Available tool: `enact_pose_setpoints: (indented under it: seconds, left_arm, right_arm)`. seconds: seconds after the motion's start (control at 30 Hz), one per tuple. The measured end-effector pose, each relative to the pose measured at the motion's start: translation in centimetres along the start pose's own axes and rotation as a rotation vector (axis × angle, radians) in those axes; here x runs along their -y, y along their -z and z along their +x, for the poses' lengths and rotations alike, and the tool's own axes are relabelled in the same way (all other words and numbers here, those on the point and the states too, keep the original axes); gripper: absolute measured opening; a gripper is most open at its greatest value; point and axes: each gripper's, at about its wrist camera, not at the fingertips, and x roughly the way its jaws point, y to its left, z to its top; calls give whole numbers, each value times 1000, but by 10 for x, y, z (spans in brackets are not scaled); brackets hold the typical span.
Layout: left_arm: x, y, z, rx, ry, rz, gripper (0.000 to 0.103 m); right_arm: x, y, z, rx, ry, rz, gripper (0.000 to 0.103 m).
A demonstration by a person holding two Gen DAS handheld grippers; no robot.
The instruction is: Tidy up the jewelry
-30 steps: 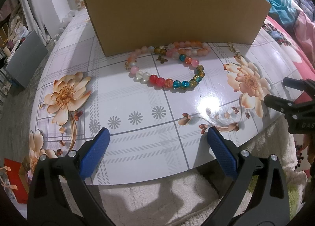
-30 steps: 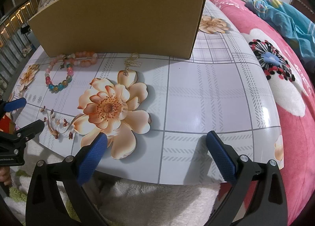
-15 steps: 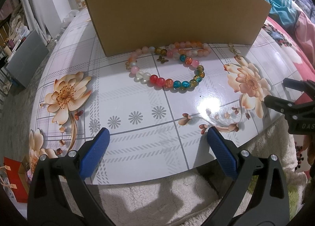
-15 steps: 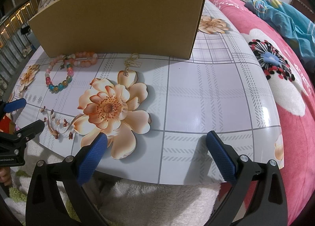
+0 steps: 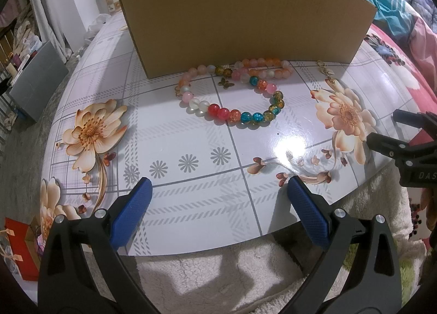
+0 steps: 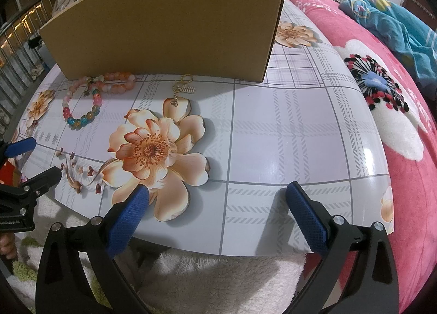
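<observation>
Glossy white table [image 5: 191, 133] w/ grey plaid lines & printed peach flowers carries everything. Tall brown cardboard box [image 5: 245, 13] stands toward the far edge, plain side facing both cams; no writing readable on it.

Left gripper [image 5: 218, 193], black arms w/ blue textured pads, sits over the near edge, jaws spread wide, nothing between them. Right gripper [image 6: 217, 199], same build, also over the near edge, further toward the right corner, jaws released & empty. In the left view, the right gripper's body at frame right shows white letters "DAS", rest cut off. In the right view, the left one's label is too blurred to read.

Multicolour glass-bead bracelet [image 5: 245, 116] (red, teal, amber, pink, frosted) lies on the surface just in front of the box. Peach-orange bead bracelet [image 5: 262, 68] lies behind it, close against the box base, the two overlapping. Small gold keychain charm [image 6: 181, 90] lies right of both, near the box base, apart from the beads.
</observation>
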Motion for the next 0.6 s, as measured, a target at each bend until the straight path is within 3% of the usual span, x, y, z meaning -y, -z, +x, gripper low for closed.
enact_pose_setpoints:
  seconds: [0.6]
  left_arm:
    - [1, 1, -1, 10, -5, -8, 96]
  right_arm:
    - [1, 0, 0, 3, 0, 2, 97]
